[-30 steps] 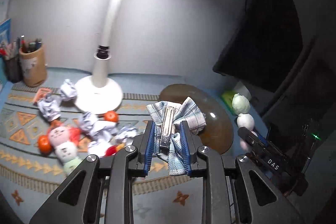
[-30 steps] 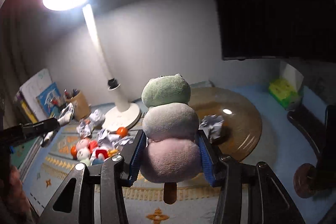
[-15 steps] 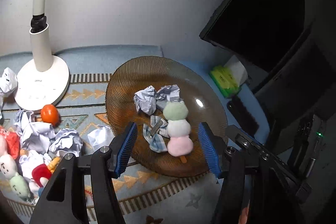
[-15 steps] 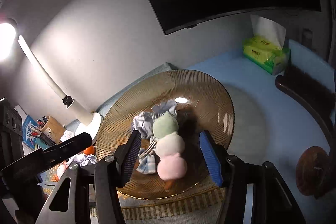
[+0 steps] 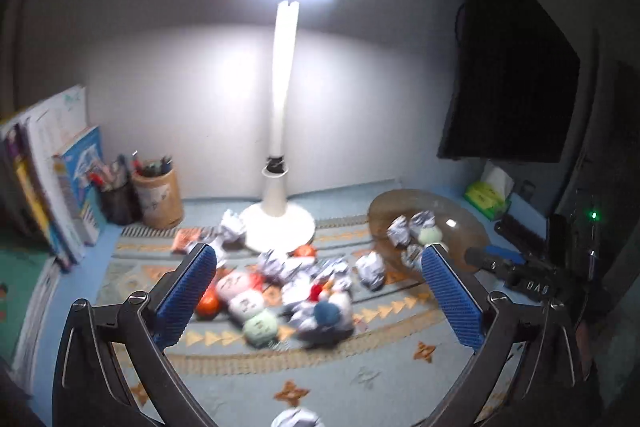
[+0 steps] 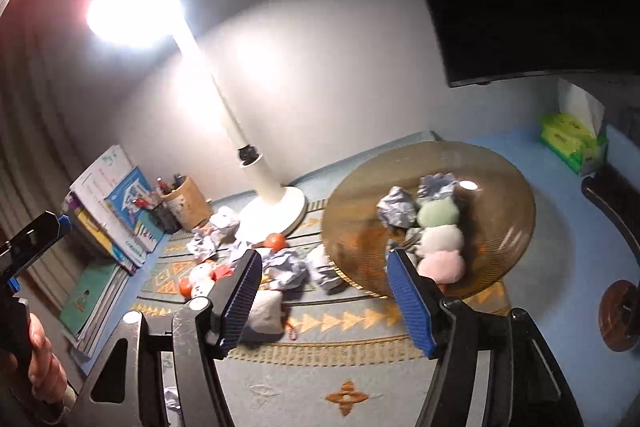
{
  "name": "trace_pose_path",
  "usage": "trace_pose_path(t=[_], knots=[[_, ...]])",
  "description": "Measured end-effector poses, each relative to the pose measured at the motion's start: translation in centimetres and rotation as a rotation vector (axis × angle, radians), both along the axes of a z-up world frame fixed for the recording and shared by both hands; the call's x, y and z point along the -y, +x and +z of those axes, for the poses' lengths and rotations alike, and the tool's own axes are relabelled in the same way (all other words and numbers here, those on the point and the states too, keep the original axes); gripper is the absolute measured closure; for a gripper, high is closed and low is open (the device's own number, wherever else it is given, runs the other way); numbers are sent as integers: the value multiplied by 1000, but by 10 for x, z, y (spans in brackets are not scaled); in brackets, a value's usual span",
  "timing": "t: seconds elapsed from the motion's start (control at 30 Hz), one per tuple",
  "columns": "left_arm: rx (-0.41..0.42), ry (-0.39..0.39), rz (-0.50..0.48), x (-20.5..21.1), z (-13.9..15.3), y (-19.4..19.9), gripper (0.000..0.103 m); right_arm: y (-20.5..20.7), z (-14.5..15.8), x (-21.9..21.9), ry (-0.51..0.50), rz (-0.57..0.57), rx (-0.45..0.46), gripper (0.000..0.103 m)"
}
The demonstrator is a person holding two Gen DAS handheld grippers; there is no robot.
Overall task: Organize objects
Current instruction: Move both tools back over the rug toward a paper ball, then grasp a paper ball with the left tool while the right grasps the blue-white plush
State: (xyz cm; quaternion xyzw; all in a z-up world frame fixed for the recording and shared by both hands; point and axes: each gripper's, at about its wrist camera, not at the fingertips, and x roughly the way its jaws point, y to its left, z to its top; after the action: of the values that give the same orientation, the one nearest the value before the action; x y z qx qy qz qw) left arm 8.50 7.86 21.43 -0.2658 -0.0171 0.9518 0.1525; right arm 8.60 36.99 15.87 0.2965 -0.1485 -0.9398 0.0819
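Observation:
Both grippers are open and empty above the patterned mat. My left gripper [image 5: 318, 267] hovers over a blurred pile of crumpled paper balls [image 5: 288, 267], a three-ball plush skewer [image 5: 250, 303] and an orange ball [image 5: 208, 303]. The amber glass plate [image 6: 508, 223] holds the green, white and pink plush skewer [image 6: 440, 235] and crumpled paper [image 6: 396, 209]; the plate also shows in the left wrist view [image 5: 468, 227]. My right gripper [image 6: 324, 271] is in front of the plate's left edge, above paper balls [image 6: 286, 265] and a white plush [image 6: 266, 311].
A lit white desk lamp [image 5: 280, 215] stands at the back centre. Pen holders [image 5: 158, 197] and upright books [image 5: 48, 171] are at the left. A green tissue box [image 6: 572, 143] and a dark monitor [image 5: 512, 67] are at the right. A paper ball [image 5: 296, 419] lies near the front.
Both grippers let go of the cloth with its clip and the plush skewer onto the plate, opened, then drew back and swung left toward the pile on the mat.

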Motion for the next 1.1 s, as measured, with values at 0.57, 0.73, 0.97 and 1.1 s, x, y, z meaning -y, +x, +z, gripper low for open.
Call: trace_pose_path(t=[0.57,0.73,0.97,1.1], knots=[[393,-92,0,3,-194,22,6,-73,-102,106,119,223,269,38],[405,-73,-11,10,-202,12,39,-109,-126,103,49,247,344,38],[388,-56,69,35,-200,-14,54,-91,-117,147,32,455,290,38],[353,-13,94,51,-194,-23,54,-72,-106,146,174,426,236,38]])
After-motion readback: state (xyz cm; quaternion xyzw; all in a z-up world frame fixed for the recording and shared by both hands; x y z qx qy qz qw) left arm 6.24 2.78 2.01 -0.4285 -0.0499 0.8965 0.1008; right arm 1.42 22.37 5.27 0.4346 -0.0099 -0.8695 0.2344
